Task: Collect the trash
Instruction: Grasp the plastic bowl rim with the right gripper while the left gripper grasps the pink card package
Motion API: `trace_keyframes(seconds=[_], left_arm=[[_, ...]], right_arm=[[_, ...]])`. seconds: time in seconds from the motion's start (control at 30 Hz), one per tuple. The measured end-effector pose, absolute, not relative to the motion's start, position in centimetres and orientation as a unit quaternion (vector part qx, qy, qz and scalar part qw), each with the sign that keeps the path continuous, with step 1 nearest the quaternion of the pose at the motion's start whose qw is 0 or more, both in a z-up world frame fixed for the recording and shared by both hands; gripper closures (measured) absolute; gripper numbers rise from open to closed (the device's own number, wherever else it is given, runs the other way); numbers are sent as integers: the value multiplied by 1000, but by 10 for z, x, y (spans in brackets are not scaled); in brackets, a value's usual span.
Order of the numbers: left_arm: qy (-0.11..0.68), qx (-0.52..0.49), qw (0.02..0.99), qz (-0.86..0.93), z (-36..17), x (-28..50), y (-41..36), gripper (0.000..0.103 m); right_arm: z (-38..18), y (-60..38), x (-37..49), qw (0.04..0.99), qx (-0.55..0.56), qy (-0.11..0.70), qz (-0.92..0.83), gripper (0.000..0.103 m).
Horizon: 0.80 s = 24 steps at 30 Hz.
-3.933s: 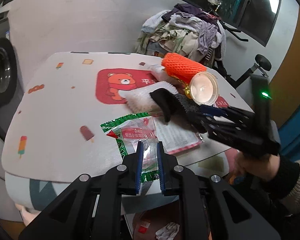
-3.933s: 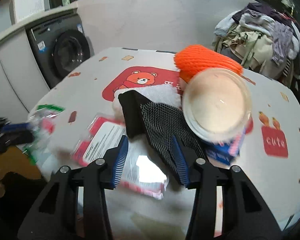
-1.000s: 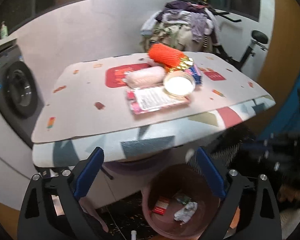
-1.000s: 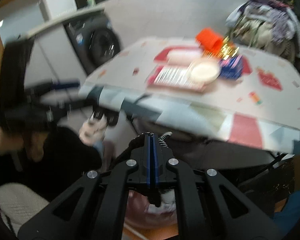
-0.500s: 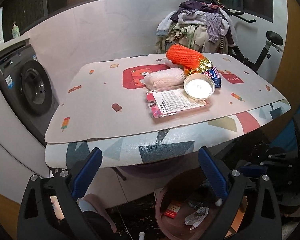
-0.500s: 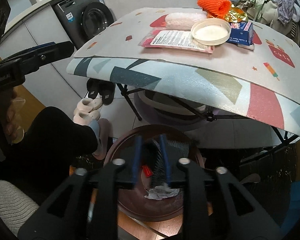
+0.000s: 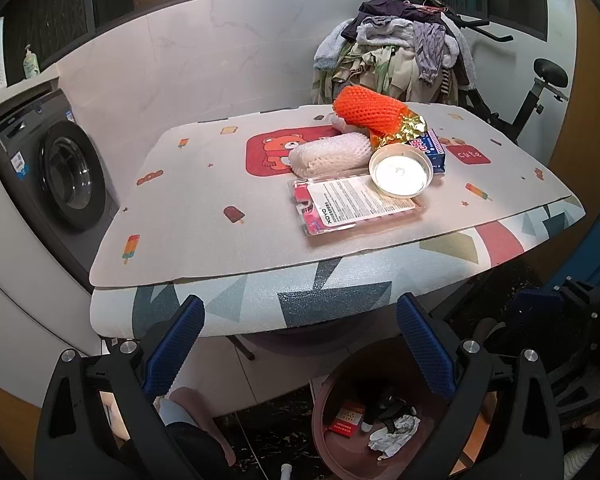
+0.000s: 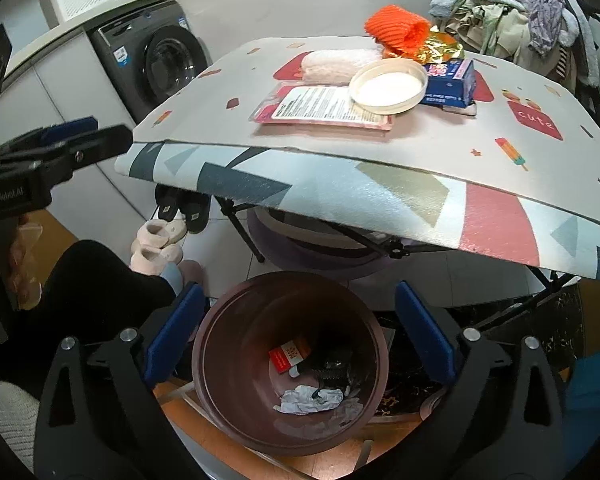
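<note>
**Both jaws empty over waste bin; trash remaining on counter**

Right gripper (image 8: 296,336): jaws opening, spread wide, nothing between them. Positioned directly above a brown round waste bin (image 8: 236,364) on the floor. Inside the bin: a red card packet (image 8: 289,354), crumpled white paper (image 8: 306,399), and a dark item beside them, too shadowed to identify.

Left gripper (image 7: 300,348): jaws wide, nothing held. Aimed at the near edge of the counter (image 7: 204,216), with the same bin low and to the right in its view. Seen from the right wrist camera at the left edge of frame, held in a hand (image 8: 18,264).

On the floor under the counter: pale slippers (image 8: 158,242) and dark slippers (image 8: 188,206).

On the counter, near to far: pink blister pack with printed label (image 7: 352,204); white round lid (image 7: 400,171) overlapping its far corner; blue carton (image 7: 432,150) just behind the lid; white foam net sleeve (image 7: 332,155); gold foil wrapper (image 7: 404,130); orange foam net sleeve (image 7: 370,110).

Beyond the counter: front-loading washing machine (image 7: 66,172) at left, heap of clothes (image 7: 396,52) at rear.
</note>
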<state>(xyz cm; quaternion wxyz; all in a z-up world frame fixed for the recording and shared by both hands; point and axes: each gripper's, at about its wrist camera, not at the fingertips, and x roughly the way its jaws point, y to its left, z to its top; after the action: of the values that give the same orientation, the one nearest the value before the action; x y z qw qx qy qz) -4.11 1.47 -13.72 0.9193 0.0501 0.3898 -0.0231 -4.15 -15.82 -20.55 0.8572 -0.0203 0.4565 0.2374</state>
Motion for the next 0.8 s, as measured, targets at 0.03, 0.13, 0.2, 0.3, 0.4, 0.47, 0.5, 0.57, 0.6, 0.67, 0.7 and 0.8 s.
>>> trace_keyframes(seconds=[0.03,0.13,0.2,0.3,0.4,0.47,0.5,0.57,0.6,0.67,0.7,0.8], left_arm=[[391,50,919,-23,-138,-40,15,9],[397,50,916,-23,-141,-32,17,9],[400,49,915,-23,-143,-27,19,9],[405,45,913,-22,-146,-18,22,9],[411,41,911,-19,-149,-10,26,9],[414,37,909,-18,-152,-4,29,9],[416,34,909,-18,-153,-1,31,9],[419,30,907,-17,-155,4,35,9],[420,26,907,-16,-156,8,37,9],[423,17,906,-14,-157,14,43,9],[424,14,906,-14,-158,16,44,9],[424,0,906,-17,-159,22,51,9]], right_arm=[[-205,-160,-38,859,-20,455,234,6],[-201,-164,-29,864,-21,450,225,6],[-199,-167,-21,867,-18,446,219,6],[-195,-172,-3,873,-12,442,208,6],[-191,-174,13,877,-12,436,201,6],[-188,-174,26,882,-11,428,197,6],[-185,-173,35,885,-10,422,195,6],[-182,-172,49,889,-6,415,193,6],[-180,-171,59,892,-2,410,191,6],[-179,-170,73,894,9,405,192,6],[-179,-169,84,894,17,403,192,6],[-183,-164,106,895,22,404,189,6]])
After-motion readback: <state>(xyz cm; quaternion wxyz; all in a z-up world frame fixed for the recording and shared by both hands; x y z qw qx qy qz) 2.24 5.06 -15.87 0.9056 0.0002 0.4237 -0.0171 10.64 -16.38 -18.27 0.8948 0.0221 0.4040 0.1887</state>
